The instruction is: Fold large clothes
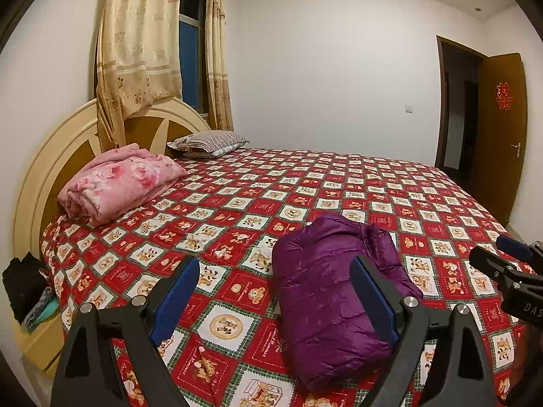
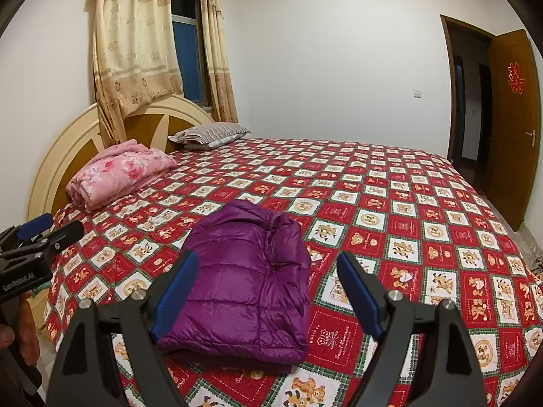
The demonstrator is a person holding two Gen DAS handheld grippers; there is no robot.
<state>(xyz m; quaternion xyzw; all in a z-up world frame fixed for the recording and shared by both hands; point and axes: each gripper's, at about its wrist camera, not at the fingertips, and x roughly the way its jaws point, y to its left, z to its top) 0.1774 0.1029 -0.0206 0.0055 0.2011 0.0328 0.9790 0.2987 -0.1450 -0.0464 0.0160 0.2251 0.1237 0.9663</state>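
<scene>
Both grippers sit closest to the lenses, and both are inspected empty. On the left gripper (image 1: 275,291) the blue pads (image 1: 176,298) stand spread wide. The near end of the purple down jacket (image 1: 325,291) shows between them, yet neither pad presses the fabric. On the right gripper (image 2: 268,288) the jaws are likewise parted, framing the jacket's right half and a strip of bedspread (image 2: 407,224), with no cloth pinched. Each tool appears at the edge of the other's view, held off the mattress beside the garment.

The jacket lies near the front edge of the bed, folded into a compact, puffy block with its quilted panels stacked and one folded edge towards the cameras. It rests flat on the red and white bear-patterned bedspread, well apart from the other bedding. That position is judged deliberate: the open middle of the mattress gives a broad, soft working surface, within reach from the bedside.

At the far side a folded pink quilt (image 1: 118,183) leans by the headboard (image 1: 51,169), and a striped pillow (image 1: 210,140) lies beyond it, both kept away from the work area. Dark clothing (image 1: 23,285) sits on a low stand beside the bed in the left view.

Judgement: the fold appears complete or nearly so. The spread jaws and clear stand-off are consistent with a release. The padding may spring the top layer open if left unpressed.
</scene>
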